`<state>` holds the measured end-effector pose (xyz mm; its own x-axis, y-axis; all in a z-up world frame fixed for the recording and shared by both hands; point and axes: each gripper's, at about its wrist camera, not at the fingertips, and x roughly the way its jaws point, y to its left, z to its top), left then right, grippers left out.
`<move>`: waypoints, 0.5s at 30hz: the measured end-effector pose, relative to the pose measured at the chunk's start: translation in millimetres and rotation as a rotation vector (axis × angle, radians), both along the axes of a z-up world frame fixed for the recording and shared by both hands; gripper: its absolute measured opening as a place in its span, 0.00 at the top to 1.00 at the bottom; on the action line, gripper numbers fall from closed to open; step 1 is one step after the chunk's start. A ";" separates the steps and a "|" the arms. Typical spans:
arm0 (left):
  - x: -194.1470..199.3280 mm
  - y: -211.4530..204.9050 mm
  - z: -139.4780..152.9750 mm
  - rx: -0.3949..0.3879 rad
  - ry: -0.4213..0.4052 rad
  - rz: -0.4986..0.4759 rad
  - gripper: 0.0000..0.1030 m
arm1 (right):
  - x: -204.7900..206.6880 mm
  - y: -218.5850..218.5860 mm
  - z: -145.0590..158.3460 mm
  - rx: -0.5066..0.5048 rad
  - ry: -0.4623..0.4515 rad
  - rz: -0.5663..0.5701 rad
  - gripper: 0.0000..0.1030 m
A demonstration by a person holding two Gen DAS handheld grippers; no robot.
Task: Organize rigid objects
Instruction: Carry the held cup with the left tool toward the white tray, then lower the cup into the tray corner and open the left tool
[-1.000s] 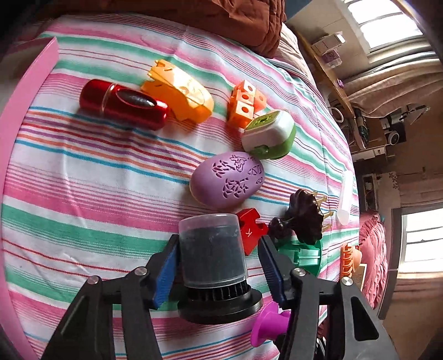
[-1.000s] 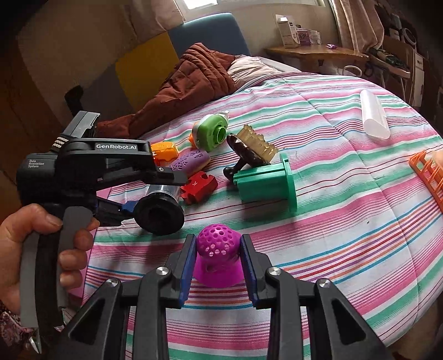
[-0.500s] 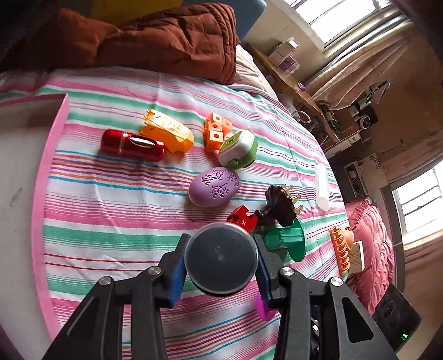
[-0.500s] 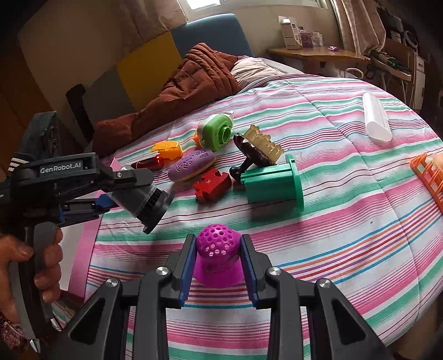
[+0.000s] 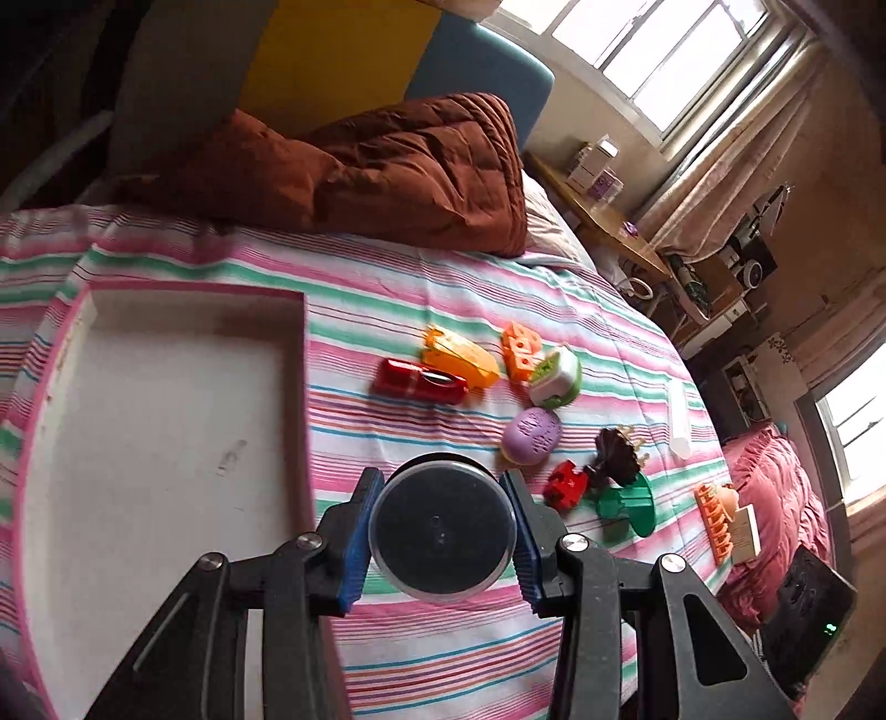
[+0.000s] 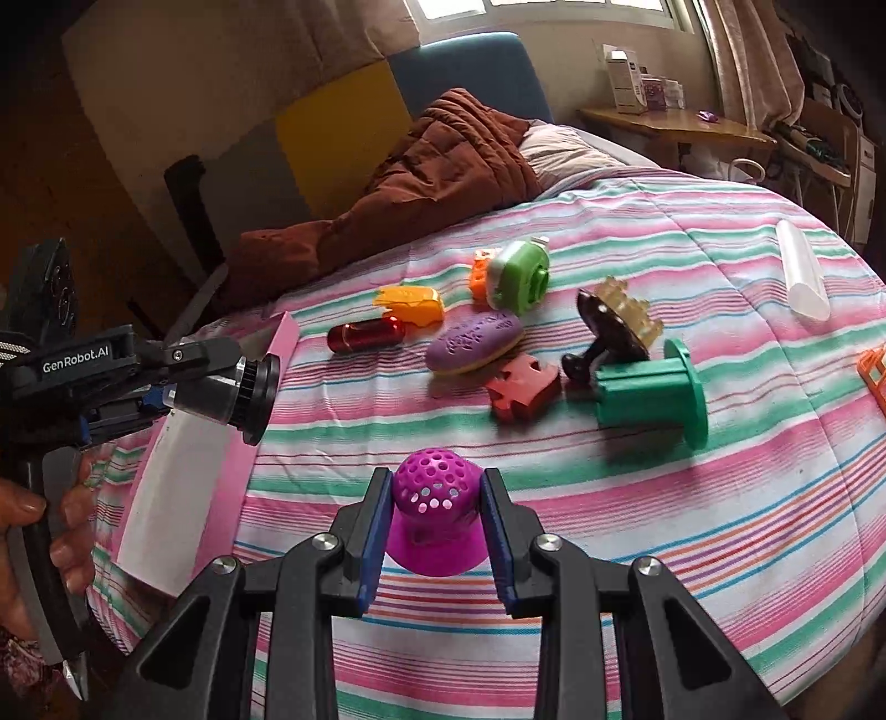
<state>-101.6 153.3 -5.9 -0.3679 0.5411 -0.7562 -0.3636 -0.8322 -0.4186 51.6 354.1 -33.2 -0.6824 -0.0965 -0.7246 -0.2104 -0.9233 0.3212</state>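
Left wrist: left gripper [image 5: 440,545] clamped on a clear canister [image 5: 441,530] with black cap, beside the pink tray [image 5: 303,354]. Right gripper [image 6: 434,545] clamped on a magenta perforated dome [image 6: 434,512]; toys [image 6: 473,348] scattered beyond on the striped bedspread [image 6: 692,498].

daylight from blown-out windows [image 5: 659,52], fisheye-bent edges, dark corners, slight blur

"GenRobot.AI" on left claw [image 6: 252,382]

Both wrist views look steeply down, sharing the striped bedspread [image 5: 443,288].
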 end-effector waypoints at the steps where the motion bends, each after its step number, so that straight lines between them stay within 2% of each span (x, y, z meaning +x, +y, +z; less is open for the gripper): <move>1: -5.0 -10.2 3.1 -0.015 0.009 0.015 0.58 | -4.3 -5.2 3.6 0.002 0.009 0.011 0.70; 7: -45.6 -63.9 6.8 -0.165 0.065 0.085 0.58 | -34.1 -40.3 23.2 -0.011 0.053 0.095 0.70; 15: -107.4 -110.4 -24.5 -0.290 0.022 0.166 0.58 | -69.8 -90.8 34.2 -0.026 0.058 0.199 0.70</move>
